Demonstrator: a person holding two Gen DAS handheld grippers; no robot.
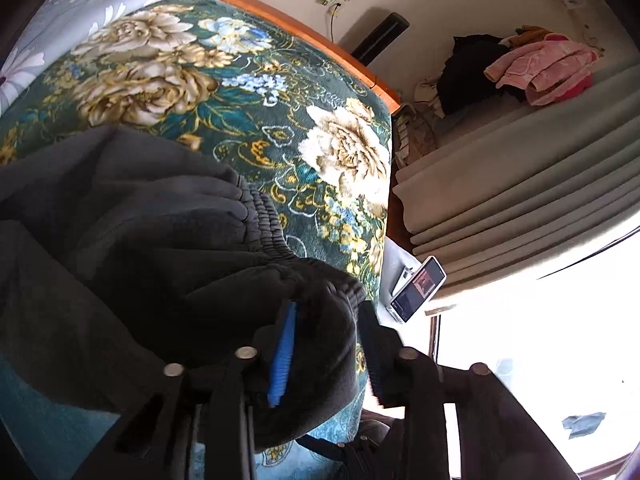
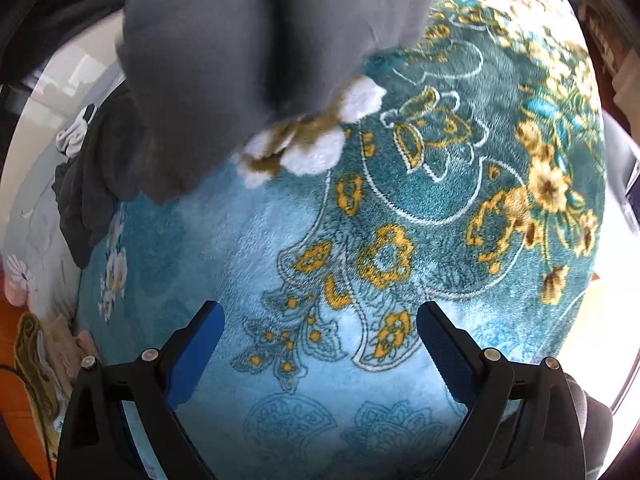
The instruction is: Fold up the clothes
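1. The dark grey garment [image 1: 132,232], apparently trousers with a gathered elastic waistband [image 1: 264,216], lies bunched on the floral blanket [image 1: 224,92] that covers the bed. Part of the waistband end drapes between the fingers of the left gripper [image 1: 328,344].
2. Left claw: the jaws stand partly apart with cloth between them. The blue pad [image 1: 282,356] lies against the fabric, but no firm pinch can be seen, so it reads as released, not clenched.
3. Right claw: the right gripper [image 2: 320,344] hangs wide open over the bare blanket [image 2: 360,240] and holds nothing. In the right wrist view the garment [image 2: 248,60] sits blurred at the far side of that view, well apart from the fingers.
4. Risk: the cloth may stay caught on the left pad when the hand lifts away, which would drag the waistband and spoil the lay. The plush blanket would add to this by gripping the fabric.
5. Risk: the garment is creased and heaped. Folding it without first spreading it flat would probably give a lumpy, uneven fold.
6. Risk: a phone [image 1: 418,292] leans just beside the edge of the bed, and a wide sweep of cloth could knock it over.
7. Writing: no brand, label or legible text is visible. The phone's screen is too small to read.
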